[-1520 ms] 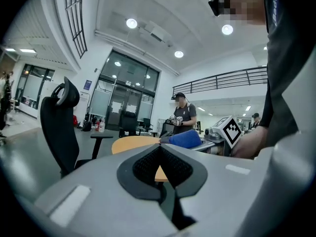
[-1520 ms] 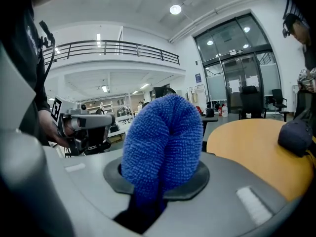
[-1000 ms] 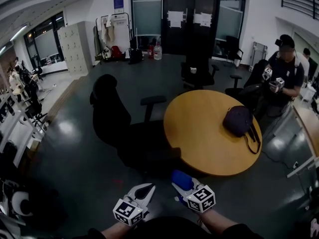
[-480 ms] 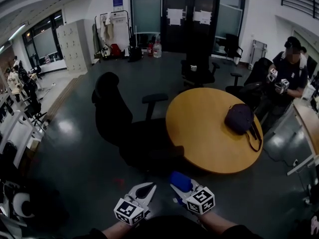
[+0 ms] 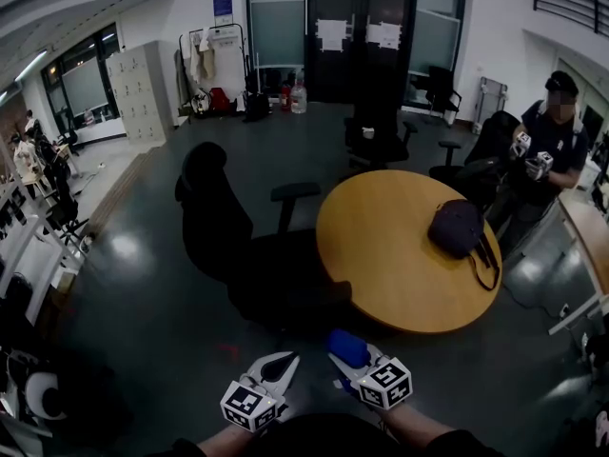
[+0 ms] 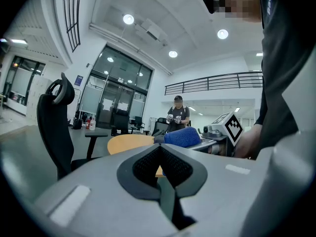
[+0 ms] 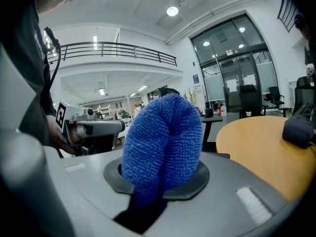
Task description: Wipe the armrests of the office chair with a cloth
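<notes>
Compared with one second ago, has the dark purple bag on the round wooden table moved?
No. The dark purple bag lies at the same spot on the round wooden table, toward its right side in the head view.

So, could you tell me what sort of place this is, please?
Probably an office lobby or common area: a black office chair beside a round wooden table, grey lockers, and glass doors behind.

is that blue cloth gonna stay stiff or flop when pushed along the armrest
Probably soft: the blue cloth bulges in a fold where the right tongs pinch it. Its nubbly pile looks grippy, likely dragging rather than sliding.
</notes>
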The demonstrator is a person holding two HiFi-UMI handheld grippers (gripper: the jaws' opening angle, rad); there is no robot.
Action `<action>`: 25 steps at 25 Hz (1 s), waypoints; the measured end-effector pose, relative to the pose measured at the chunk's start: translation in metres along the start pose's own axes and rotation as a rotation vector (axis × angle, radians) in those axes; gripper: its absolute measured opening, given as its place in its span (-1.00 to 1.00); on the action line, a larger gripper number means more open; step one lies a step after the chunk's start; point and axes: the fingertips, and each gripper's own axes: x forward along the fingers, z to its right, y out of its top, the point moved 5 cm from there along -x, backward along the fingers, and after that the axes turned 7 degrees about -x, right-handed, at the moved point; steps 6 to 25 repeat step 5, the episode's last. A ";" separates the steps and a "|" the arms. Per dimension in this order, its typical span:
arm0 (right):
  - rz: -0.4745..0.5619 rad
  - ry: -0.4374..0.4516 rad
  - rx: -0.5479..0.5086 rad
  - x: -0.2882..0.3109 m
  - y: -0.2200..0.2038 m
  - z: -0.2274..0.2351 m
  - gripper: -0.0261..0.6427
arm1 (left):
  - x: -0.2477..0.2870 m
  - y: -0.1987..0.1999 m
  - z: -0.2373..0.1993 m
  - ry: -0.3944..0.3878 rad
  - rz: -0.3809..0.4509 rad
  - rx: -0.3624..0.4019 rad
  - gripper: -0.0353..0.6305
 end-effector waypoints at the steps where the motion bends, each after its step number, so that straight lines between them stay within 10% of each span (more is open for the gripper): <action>1: -0.001 -0.001 0.002 0.000 0.000 0.001 -0.61 | 0.000 0.000 0.000 0.002 -0.004 -0.001 -0.85; 25: -0.002 -0.002 0.004 -0.003 0.000 0.004 -0.61 | 0.001 -0.002 0.000 0.011 -0.011 -0.006 -0.85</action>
